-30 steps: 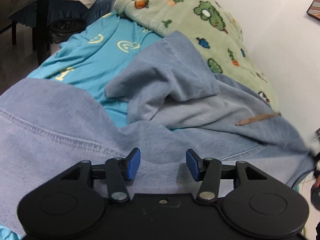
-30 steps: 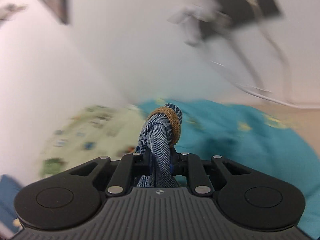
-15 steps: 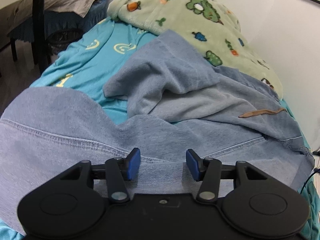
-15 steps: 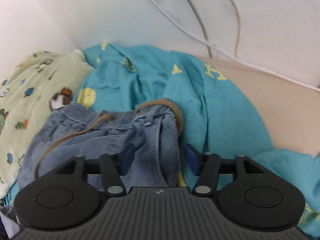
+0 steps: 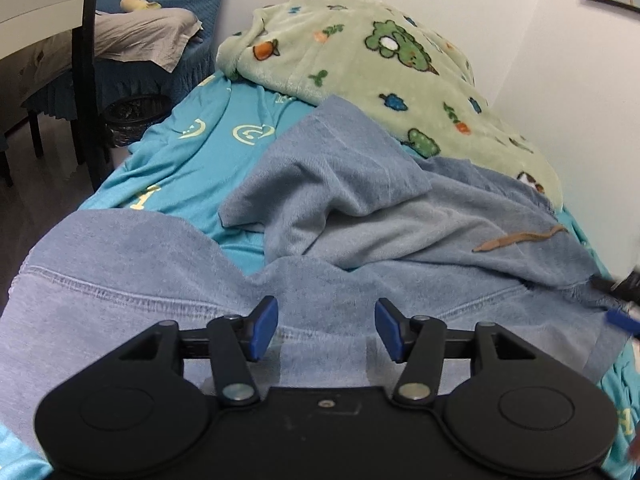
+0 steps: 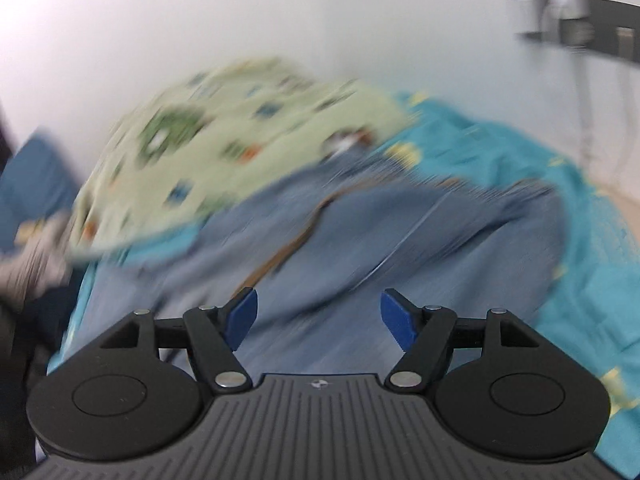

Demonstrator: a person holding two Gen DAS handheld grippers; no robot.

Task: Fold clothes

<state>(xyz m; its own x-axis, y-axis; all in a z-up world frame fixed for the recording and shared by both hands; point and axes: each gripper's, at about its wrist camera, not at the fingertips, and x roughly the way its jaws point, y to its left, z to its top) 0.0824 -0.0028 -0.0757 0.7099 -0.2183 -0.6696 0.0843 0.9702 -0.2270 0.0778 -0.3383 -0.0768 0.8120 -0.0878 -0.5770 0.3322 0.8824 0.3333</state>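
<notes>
Denim jeans (image 5: 360, 240) lie crumpled on the teal sheet (image 5: 192, 152), far edge touching the green blanket (image 5: 360, 60) | left gripper (image 5: 326, 330) over the jeans' near hem, jaws spread, empty | right gripper (image 6: 318, 322) above the jeans, jaws wide apart, view blurred

Yellow "1" on the teal bedsheet (image 5: 168, 160) (other marks unreadable)
</notes>
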